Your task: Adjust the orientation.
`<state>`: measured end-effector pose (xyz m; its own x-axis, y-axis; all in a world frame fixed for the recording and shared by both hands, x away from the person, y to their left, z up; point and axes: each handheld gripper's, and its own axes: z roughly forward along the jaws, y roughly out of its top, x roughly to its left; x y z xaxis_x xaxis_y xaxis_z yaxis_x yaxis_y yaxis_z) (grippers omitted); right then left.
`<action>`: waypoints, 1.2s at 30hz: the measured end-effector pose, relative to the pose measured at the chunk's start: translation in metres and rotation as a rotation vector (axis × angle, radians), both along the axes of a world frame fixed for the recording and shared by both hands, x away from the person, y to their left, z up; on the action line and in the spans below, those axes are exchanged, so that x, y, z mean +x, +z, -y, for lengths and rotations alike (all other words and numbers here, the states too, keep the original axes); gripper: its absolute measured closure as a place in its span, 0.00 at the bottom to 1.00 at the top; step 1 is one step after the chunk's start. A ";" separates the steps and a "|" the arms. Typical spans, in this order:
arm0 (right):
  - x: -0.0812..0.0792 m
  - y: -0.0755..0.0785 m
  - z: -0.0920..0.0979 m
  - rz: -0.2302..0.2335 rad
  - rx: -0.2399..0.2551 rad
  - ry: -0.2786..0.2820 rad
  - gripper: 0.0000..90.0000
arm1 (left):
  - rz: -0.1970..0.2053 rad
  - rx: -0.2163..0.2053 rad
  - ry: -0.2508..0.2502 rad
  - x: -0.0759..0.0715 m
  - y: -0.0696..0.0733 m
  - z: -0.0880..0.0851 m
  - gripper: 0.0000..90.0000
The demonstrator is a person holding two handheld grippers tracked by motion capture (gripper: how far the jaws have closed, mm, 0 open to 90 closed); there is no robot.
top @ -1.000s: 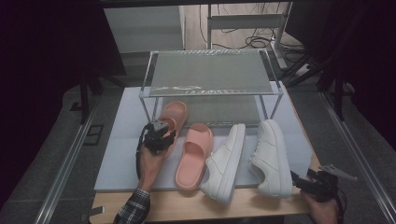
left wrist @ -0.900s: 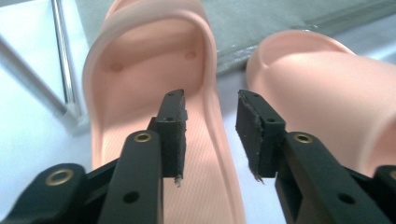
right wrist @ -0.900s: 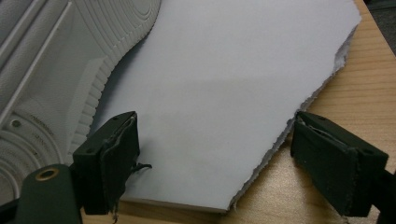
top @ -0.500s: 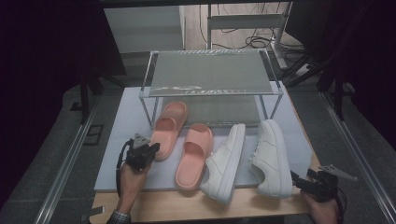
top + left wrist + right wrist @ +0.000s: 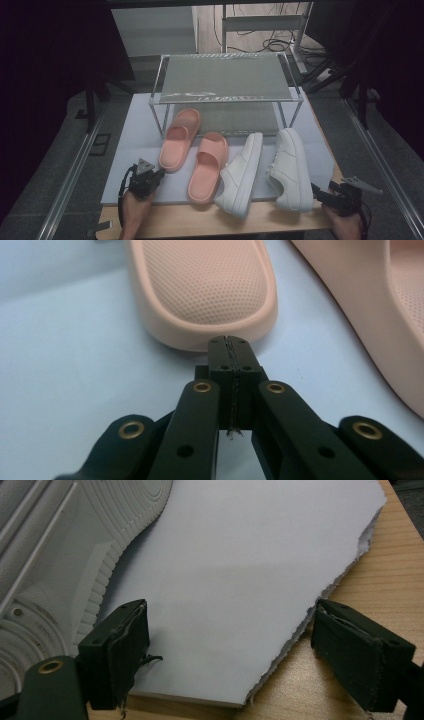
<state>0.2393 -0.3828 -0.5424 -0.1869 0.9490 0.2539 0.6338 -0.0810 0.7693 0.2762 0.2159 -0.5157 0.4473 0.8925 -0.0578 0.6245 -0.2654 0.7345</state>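
High view: the left gripper (image 5: 150,176) sits just short of the heel of the left pink slipper (image 5: 180,139), jaws pressed together on nothing (having just closed). The right gripper (image 5: 325,196), jaws wide apart, straddles the blue mat's (image 5: 135,135) torn corner beside the white sneaker (image 5: 290,167); bare table (image 5: 280,220) lies below.

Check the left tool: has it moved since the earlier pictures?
Yes. The left tool has drawn back from the left pink slipper toward the table's near edge, jaws now shut and empty.
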 end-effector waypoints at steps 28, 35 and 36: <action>0.000 0.000 0.000 0.002 0.004 -0.002 0.18 | 0.068 0.014 0.008 0.050 0.009 0.046 1.00; 0.000 0.000 0.000 0.002 0.004 -0.001 0.18 | 0.070 0.020 0.028 0.060 0.011 0.048 1.00; 0.000 0.000 0.000 0.003 0.004 -0.001 0.18 | 0.071 0.017 0.032 0.062 0.011 0.048 1.00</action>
